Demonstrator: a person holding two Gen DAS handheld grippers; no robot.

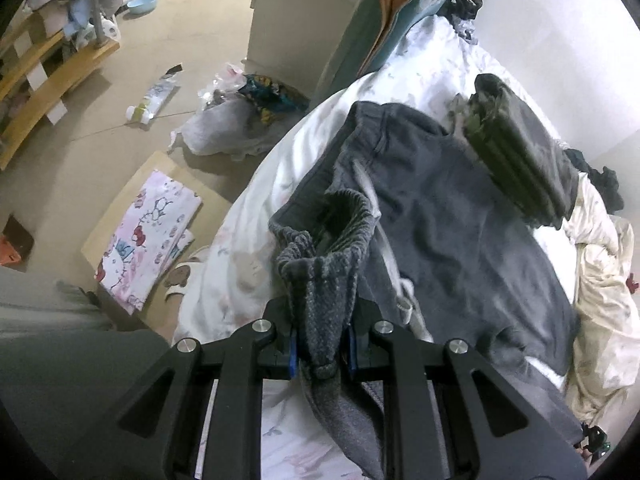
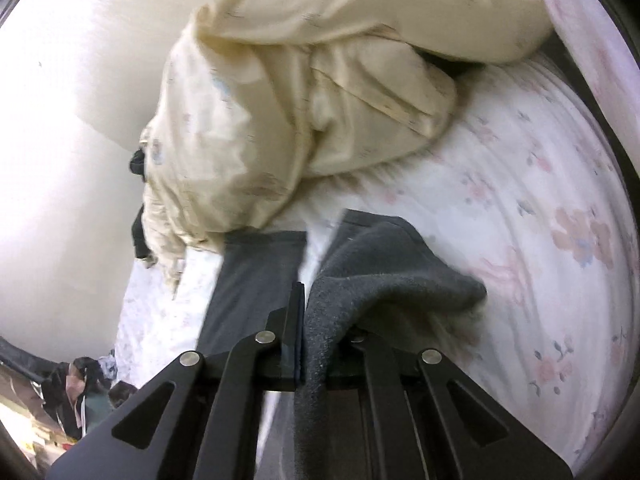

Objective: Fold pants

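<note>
Left tool (image 1: 322, 350) on pants (image 1: 460, 216) cuff, floor alongside.

Left hand-held gripper (image 1: 322, 350): black linkage arms, silver round pins, blue pads. Right hand-held gripper (image 2: 301, 328): same black build.

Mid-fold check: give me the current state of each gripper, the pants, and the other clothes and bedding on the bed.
left gripper: shut on the ribbed cuff
right gripper: shut on grey fabric of the pants
grey pants: spread on the bed, not yet folded, two ends lifted
dark green garment: folded, resting on the pants' far edge
cream quilt: bunched up beside the pants
floral bedsheet: spread under everything
</note>
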